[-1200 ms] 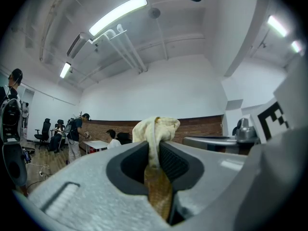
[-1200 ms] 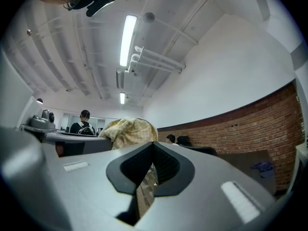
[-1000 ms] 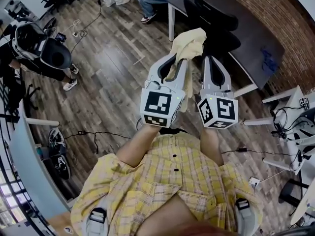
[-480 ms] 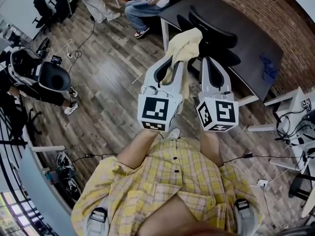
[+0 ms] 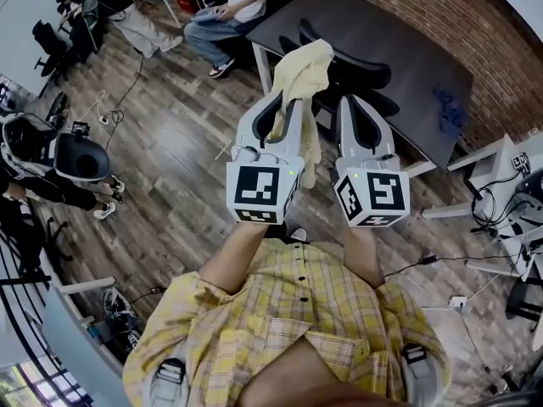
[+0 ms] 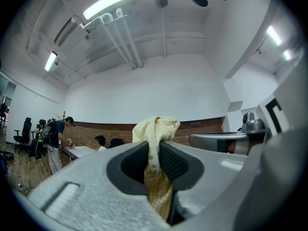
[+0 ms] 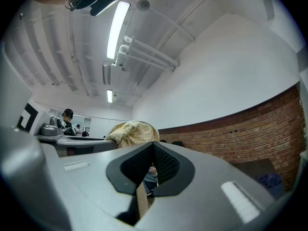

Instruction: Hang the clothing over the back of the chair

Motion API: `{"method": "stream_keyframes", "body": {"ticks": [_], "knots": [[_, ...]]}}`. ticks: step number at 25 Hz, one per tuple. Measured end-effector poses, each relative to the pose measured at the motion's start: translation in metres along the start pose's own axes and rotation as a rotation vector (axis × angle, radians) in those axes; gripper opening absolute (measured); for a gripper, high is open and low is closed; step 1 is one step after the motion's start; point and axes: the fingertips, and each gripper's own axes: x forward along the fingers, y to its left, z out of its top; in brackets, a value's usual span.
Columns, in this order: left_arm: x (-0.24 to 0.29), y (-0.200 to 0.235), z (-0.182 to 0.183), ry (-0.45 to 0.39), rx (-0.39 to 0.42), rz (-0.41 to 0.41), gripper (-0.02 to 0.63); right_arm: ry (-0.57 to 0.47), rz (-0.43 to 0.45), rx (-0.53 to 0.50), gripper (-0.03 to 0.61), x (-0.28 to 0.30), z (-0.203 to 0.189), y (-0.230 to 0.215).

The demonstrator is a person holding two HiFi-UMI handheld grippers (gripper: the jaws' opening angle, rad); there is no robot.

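- Shirt (image 5: 297, 312), yellow plaid, fills the bottom of the head view; both forearms reach forward from it.
- Marker cubes sit nearest on each tool, the left one (image 5: 259, 192) beside the right one (image 5: 372, 197).
- The left gripper (image 5: 285, 113) has its jaws clamped on the clothing (image 5: 307, 66), a pale yellow cloth. Its bunched top rises past the jaw tips, and a tail hangs down between the jaws and below them.
- The right gripper (image 5: 349, 104), just beside it, has its jaws closed tip to tip with nothing between them; the cloth shows off to its left.
- The clothing is up in the air, in front of the black chair (image 5: 361, 75) and not draped on it.
- The chair stands on the wooden floor (image 5: 170, 159) at the near edge of a dark tabletop (image 5: 399, 41).
- A seated person (image 5: 222, 24) is at the tabletop's far left corner.
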Motion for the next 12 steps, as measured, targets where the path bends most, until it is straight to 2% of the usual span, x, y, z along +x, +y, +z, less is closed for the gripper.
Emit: {"method": "stream_keyframes", "body": {"ticks": [12], "knots": [[0.059,0.008,0.014,-0.032,0.004,-0.09,0.066,-0.002,-0.086,-0.025,-0.003,0.045,0.006,-0.034]]}}
